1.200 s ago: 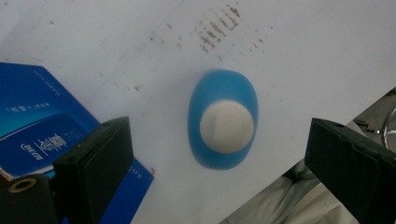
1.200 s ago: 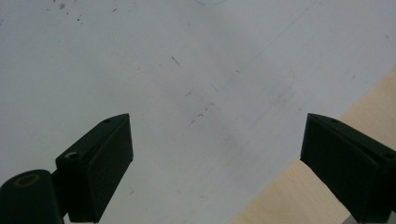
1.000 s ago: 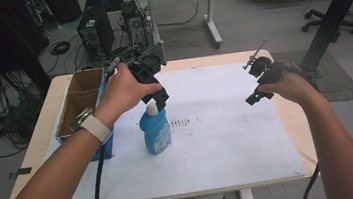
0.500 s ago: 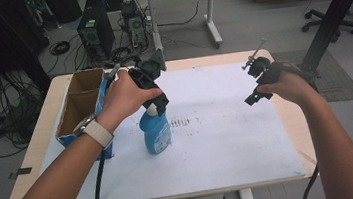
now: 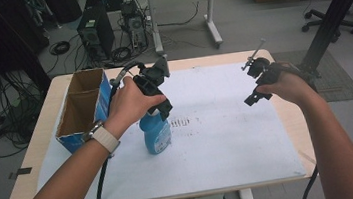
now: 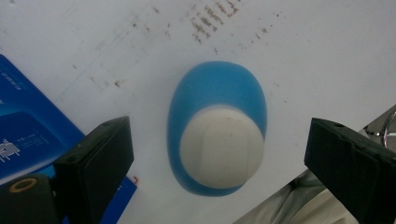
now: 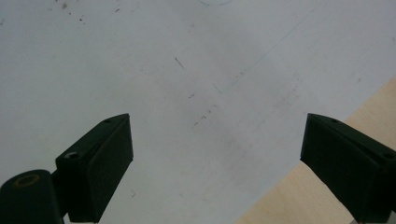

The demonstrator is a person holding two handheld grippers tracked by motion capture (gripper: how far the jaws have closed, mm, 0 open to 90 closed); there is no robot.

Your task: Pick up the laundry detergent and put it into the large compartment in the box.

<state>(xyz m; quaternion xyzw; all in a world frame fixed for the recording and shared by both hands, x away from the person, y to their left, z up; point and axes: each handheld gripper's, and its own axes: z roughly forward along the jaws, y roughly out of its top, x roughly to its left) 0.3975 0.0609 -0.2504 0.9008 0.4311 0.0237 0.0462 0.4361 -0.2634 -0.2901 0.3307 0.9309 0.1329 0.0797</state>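
Note:
A blue bottle (image 5: 156, 133) with a white cap (image 6: 221, 145) stands upright on the white sheet (image 5: 219, 135), left of centre. My left gripper (image 5: 161, 106) hangs straight above it, pointing down. In the left gripper view my left gripper (image 6: 219, 163) is open, its jaws wide apart on either side of the cap and not touching it. My right gripper (image 5: 254, 95) hovers over the right part of the sheet. The right gripper view shows my right gripper (image 7: 217, 163) open with nothing between the jaws.
An open blue cardboard box (image 5: 82, 107) with two compartments stands at the table's left side, close to the bottle; its blue wall (image 6: 28, 135) appears in the left gripper view. The wooden table edge (image 7: 322, 191) lies near my right gripper. Desks, computers and cables stand beyond the table.
My left gripper has shifted slightly over the bottle, staying above the cap. The right gripper has barely moved.

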